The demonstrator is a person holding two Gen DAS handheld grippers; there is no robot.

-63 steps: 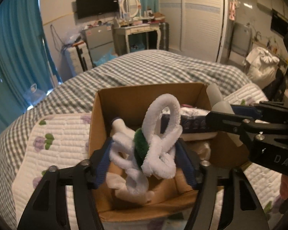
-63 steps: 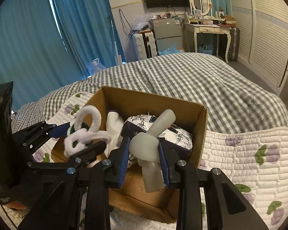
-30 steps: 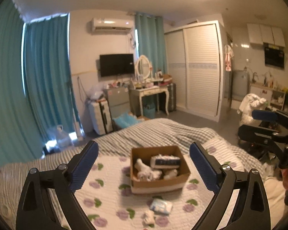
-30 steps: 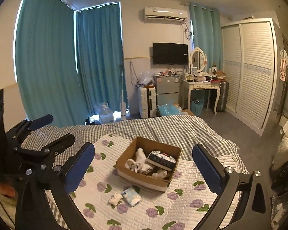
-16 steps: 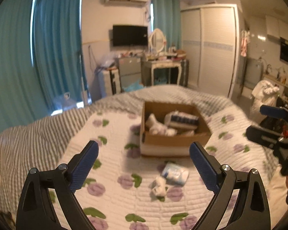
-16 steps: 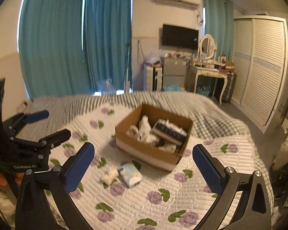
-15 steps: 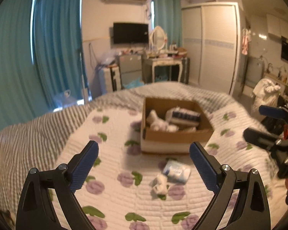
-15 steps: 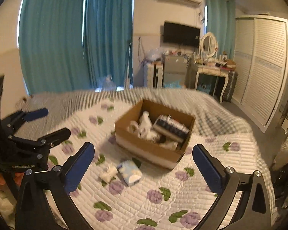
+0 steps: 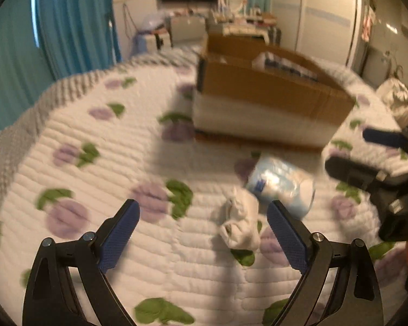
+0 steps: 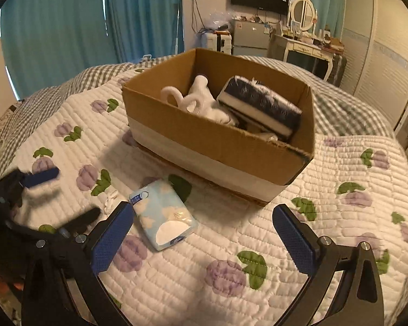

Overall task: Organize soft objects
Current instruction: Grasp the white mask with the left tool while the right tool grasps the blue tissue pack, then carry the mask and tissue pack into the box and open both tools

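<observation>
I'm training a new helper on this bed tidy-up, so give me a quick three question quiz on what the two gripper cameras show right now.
1. True or false: the light blue tissue pack lies inside the cardboard box.
2. Which gripper has the small white cloth bundle nearer its fingers: A) left gripper B) right gripper?
3. Fill in: both grippers are ____ and hold nothing.

Key
1. False; it lies on the quilt in front of the box.
2. A.
3. open.
</observation>
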